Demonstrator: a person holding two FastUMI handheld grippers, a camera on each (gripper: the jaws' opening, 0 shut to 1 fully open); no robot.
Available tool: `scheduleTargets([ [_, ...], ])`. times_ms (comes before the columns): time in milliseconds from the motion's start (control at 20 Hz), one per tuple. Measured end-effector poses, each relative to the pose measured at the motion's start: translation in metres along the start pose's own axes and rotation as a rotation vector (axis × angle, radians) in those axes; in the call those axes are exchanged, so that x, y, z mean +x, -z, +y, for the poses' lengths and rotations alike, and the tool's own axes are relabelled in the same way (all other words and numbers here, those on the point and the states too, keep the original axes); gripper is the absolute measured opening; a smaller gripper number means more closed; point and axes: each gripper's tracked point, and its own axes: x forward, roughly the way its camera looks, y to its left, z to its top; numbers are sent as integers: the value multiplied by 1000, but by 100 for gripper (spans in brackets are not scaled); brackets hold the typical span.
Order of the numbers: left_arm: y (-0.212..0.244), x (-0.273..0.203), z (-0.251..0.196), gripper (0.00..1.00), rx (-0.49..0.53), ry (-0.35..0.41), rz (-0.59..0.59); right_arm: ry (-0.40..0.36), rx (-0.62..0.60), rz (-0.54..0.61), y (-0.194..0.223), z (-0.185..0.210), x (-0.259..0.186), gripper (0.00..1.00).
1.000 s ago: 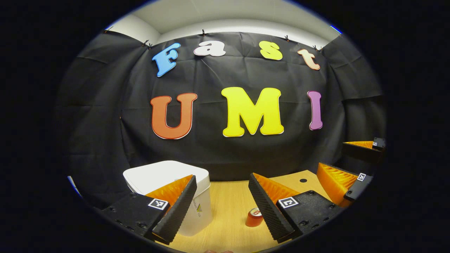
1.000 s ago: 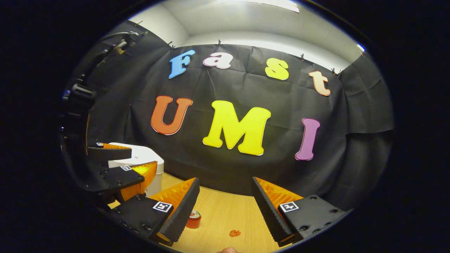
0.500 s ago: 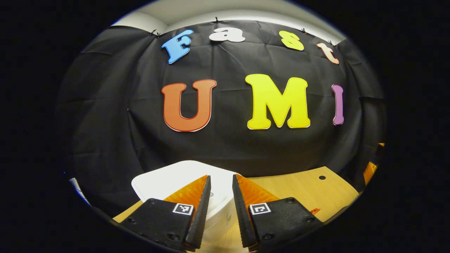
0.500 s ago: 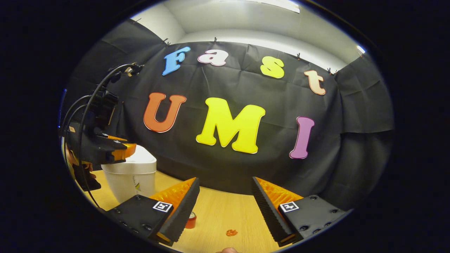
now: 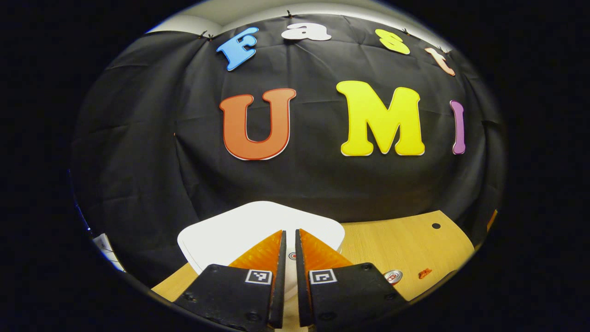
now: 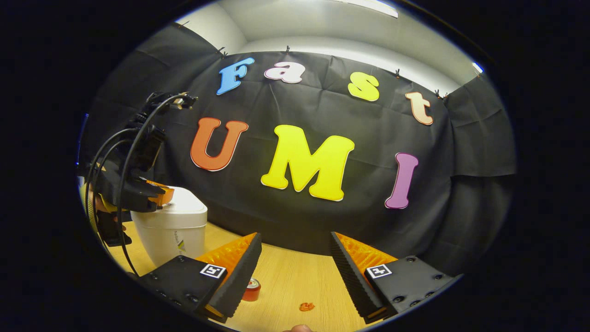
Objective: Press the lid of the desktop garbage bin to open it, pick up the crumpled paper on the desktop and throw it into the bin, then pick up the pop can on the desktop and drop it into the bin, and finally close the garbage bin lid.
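The left tongs are being held over the white garbage bin, with their two fingers drawn nearly together so that only a narrow slit is left between them and nothing is being gripped. In the left gripper view the fingertips are being shown just above the bin's lid, close to a small round mark on it; whether the tips are touching the lid cannot be told. The lid is being seen lying flat and closed on the bin.

In the right gripper view the same left tongs are being seen far off at the left, poised at the top edge of the bin, with dark cables looping above them and part of a hand being glimpsed behind them.

The right tongs are being held released, with their fingers spread wide apart and nothing between them, above the wooden surface. The pop can is being shown standing upright on the surface, just beside the left finger of the right tongs and to the right of the bin. The crumpled paper is being seen lying on the surface near the can, apart from it, below the gap of the right tongs.

In the left gripper view the pop can and the crumpled paper are being shown side by side on the surface, to the right of the bin.
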Motion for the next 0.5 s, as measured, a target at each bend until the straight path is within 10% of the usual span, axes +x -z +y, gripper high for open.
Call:
scheduleTargets([
  [500,13,4,0,4,39,7,85,-11,42,53,17,-8,1,94],
])
